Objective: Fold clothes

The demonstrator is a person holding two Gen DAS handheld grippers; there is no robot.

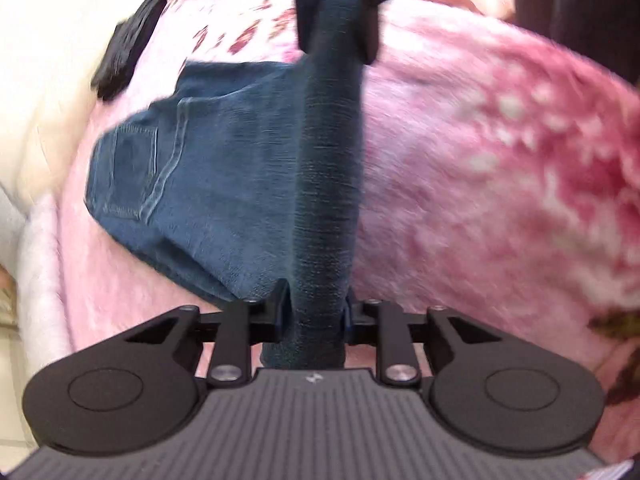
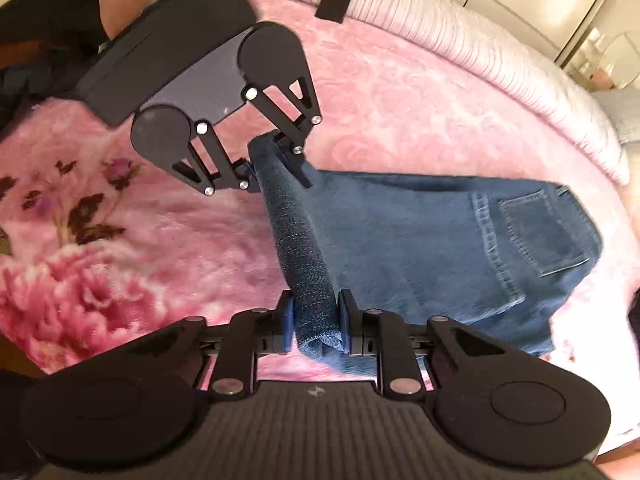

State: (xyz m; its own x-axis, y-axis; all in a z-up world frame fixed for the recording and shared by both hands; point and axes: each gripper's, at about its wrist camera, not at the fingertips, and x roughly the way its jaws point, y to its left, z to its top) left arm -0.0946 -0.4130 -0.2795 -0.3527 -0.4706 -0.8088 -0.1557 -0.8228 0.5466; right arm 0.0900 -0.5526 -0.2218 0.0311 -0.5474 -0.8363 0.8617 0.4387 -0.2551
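Your left gripper (image 2: 280,160) and right gripper (image 2: 316,322) each clamped one end of the folded edge of the jeans (image 2: 440,240), which lay mid-blanket (image 2: 380,92). No readable writing showed.

Right wrist view: bare pink blanket (image 2: 400,92) across the upper middle gives open passing room, bounded upper right by the ribbed bed edge (image 2: 480,60). A flat black object (image 2: 335,1) lies at top centre on that edge. Jeans (image 2: 440,236) fill centre right; their bunched fold runs taut between the left gripper (image 2: 280,168) and right gripper (image 2: 314,320), barring the diagonal. Lower left floral blanket is free. Left wrist view: right half open blanket, black object (image 1: 124,48) upper left.
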